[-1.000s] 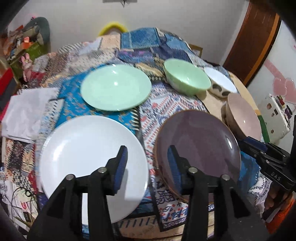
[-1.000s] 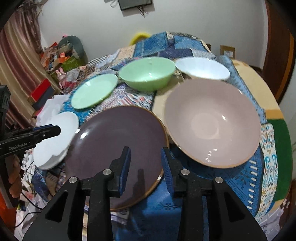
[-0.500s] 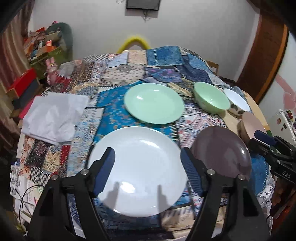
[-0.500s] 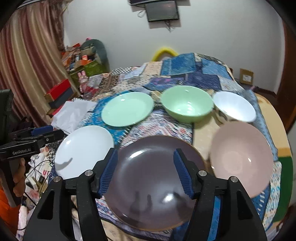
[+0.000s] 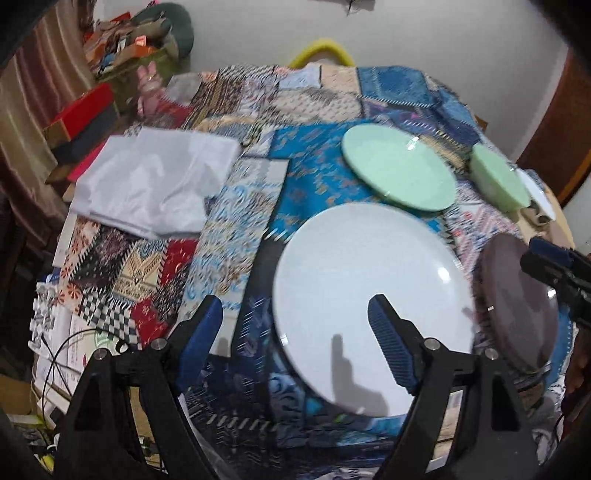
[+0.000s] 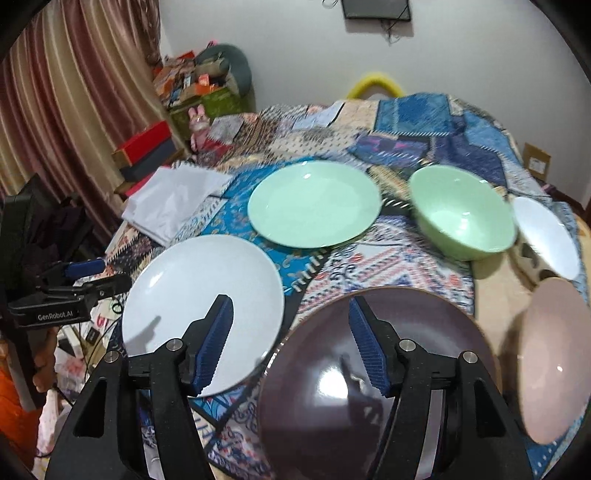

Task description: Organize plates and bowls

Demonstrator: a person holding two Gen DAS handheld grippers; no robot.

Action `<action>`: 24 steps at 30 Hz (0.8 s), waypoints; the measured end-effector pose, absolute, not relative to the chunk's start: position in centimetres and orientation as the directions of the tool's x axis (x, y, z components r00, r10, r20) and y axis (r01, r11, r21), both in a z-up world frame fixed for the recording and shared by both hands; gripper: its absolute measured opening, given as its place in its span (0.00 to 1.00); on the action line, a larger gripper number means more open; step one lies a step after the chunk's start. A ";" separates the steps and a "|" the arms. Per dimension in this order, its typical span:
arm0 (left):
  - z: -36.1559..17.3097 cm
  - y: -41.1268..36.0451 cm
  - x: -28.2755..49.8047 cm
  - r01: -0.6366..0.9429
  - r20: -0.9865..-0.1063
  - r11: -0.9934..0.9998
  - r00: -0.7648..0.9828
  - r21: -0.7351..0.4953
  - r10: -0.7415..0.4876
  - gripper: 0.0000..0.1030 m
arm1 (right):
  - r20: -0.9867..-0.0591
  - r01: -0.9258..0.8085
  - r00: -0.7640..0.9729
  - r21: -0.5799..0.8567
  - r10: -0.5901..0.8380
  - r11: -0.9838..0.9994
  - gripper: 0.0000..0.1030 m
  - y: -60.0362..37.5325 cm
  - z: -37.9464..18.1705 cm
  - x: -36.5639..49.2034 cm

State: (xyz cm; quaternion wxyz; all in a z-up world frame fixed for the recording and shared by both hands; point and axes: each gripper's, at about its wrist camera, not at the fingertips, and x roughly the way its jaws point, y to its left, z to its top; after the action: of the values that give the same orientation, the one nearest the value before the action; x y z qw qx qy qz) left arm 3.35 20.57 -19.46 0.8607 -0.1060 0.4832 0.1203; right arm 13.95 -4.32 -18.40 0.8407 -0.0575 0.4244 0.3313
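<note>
Both tools gaping, left tool [image 5: 295, 343], right tool [image 6: 291, 332], green bowl [image 6: 461, 218] empty

A lived-in room of a home; a round table [image 6: 491, 299] draped in patchwork cloth [image 6: 424, 122] carries everyday plates and bowls; heavy pleated curtains [image 6: 74, 110] hang at the left; a pile of boxes and clutter [image 6: 195, 85] sits against the plain white wall [image 6: 295, 44]; a small screen [image 6: 375, 9] is mounted high on it; a brown wooden door [image 5: 554, 129] stands at the right.
</note>
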 end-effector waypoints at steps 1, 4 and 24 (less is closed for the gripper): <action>-20.0 21.0 3.3 -0.314 -0.863 0.947 0.494 -0.070 0.100 0.79 | -0.757 -0.609 0.411 0.187 0.508 0.771 0.59 -4.0 -18.6 14.1; -21.1 21.6 3.1 -0.318 -0.872 0.944 0.482 -0.085 0.084 0.79 | -0.774 -0.622 0.376 0.197 0.510 0.758 0.59 -2.7 -19.6 14.8; -24.1 21.7 3.4 -0.230 -0.876 0.944 0.470 -0.238 -0.107 0.38 | -0.886 -0.675 0.200 0.185 0.419 0.714 0.26 1.1 -24.0 16.9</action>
State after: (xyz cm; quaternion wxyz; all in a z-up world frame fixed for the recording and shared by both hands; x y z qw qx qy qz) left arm 3.40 21.70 -24.09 0.8415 -0.1639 0.5135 0.0365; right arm 16.94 1.14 -24.01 0.7646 -0.1230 0.5218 0.3577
